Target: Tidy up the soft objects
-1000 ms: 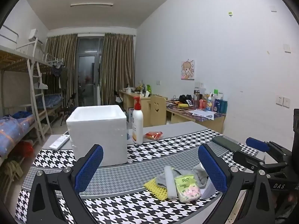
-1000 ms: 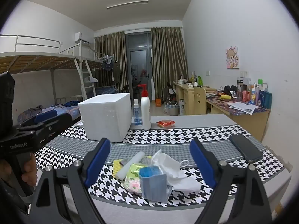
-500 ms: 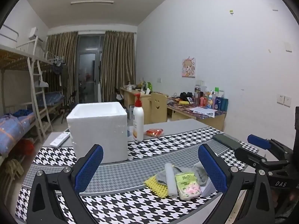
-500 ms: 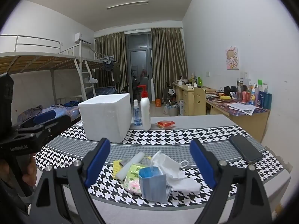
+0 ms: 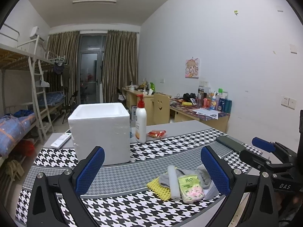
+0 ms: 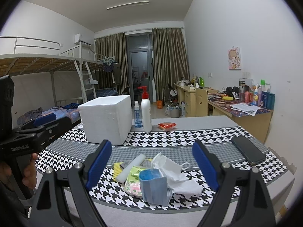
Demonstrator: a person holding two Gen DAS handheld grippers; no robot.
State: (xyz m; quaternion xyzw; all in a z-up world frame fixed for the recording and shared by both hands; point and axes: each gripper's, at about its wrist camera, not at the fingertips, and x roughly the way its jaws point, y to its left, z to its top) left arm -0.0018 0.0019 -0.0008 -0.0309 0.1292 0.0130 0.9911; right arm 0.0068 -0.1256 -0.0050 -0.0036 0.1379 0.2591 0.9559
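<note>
Left gripper [image 5: 151,168] and right gripper [image 6: 152,164], each with two blue, waffle-textured pads on black arms, were spread wide and held nothing. Both hung above the near edge of a table [image 5: 170,130] covered by a black-and-white houndstooth cloth [image 5: 117,210] with grey bands.

The soft things lay in one small heap [image 6: 151,177] on the cloth near that edge, between the right gripper's pads: a ridged yellow sponge [image 5: 160,188], a white foam roll [image 5: 173,182], a green tissue pack [image 5: 190,189] printed with pink flowers, and crumpled grey cloth [image 5: 203,177].

An open-topped, square white foam box [image 5: 100,132] stood farther back on the left, well apart from the heap, with a red-pump bottle [image 5: 141,123] just beside it and a flat red packet [image 5: 156,133] near that.

Right view only — a blue mask pack [image 6: 153,185] standing at the heap's front, a white face mask [image 6: 170,168] with ear loop, and a small clear spray bottle [image 6: 137,116]. Left view only — a white remote [image 5: 61,141] beyond the box. A dark phone [image 6: 248,152] lay flat at the right.
</note>
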